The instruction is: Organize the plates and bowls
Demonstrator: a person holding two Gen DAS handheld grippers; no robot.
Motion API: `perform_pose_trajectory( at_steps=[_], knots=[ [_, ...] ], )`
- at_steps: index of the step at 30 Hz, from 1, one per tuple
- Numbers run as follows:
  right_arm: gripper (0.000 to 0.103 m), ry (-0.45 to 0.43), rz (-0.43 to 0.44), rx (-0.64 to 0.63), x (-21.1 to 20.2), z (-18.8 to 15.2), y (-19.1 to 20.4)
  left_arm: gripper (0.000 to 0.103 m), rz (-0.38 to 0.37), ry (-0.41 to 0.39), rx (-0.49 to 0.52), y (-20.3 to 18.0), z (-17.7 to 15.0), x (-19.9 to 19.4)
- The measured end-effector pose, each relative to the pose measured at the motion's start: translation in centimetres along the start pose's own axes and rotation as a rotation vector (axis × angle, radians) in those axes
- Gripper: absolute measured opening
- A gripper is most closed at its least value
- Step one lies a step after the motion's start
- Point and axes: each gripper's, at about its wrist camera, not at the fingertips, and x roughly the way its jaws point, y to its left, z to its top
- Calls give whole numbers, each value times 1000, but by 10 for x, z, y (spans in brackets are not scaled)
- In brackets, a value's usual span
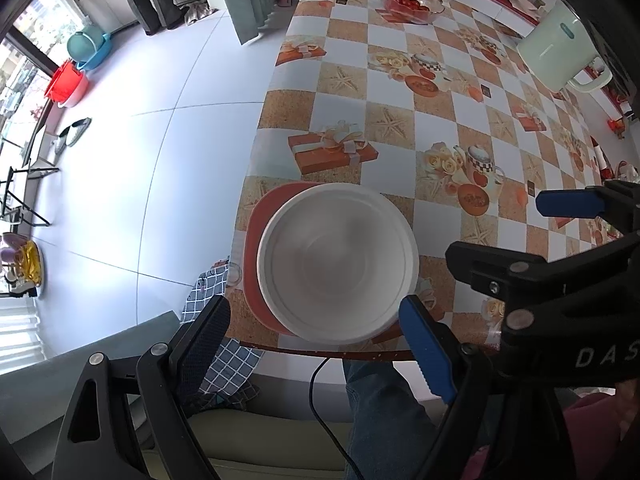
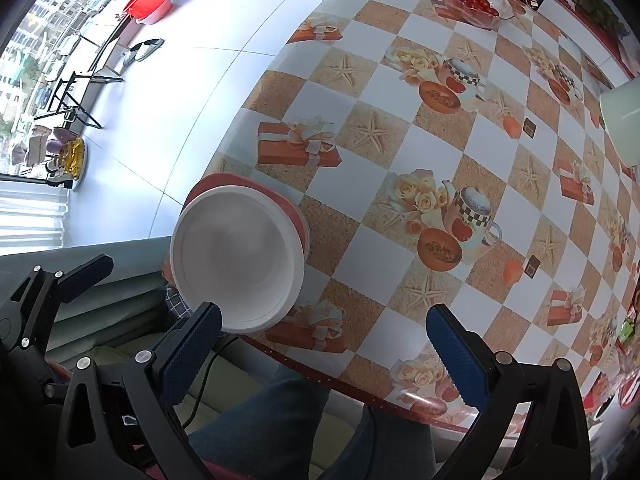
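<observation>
Near worktop (image 1: 400,92) front corner: white bowl (image 1: 338,262) sits on red plate (image 1: 256,236), plate on checkered cloth. Left claw (image 1: 316,344) released, spread wide, hangs over bowl, no contact visible. Right claw (image 2: 324,344) released, empty, beside bowl over cloth. Glass bowl of tomatoes (image 1: 412,2) at far end, pale jug (image 1: 554,52) well apart.

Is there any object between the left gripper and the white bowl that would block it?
Nothing visible does. The left gripper is open above the white bowl, which sits on a red plate at the table corner, with only air between.
</observation>
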Motion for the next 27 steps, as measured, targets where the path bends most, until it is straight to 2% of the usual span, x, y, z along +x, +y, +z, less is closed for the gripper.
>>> perform_pose_trajectory(
  at_steps=[23,27],
  knots=[
    [103,26,34,-2,9,1,-3,89,24,48,-27,-1,0,9],
    [103,39,60,-6,13,2,-7,89,-14,16,-57,1,1,3]
  ],
)
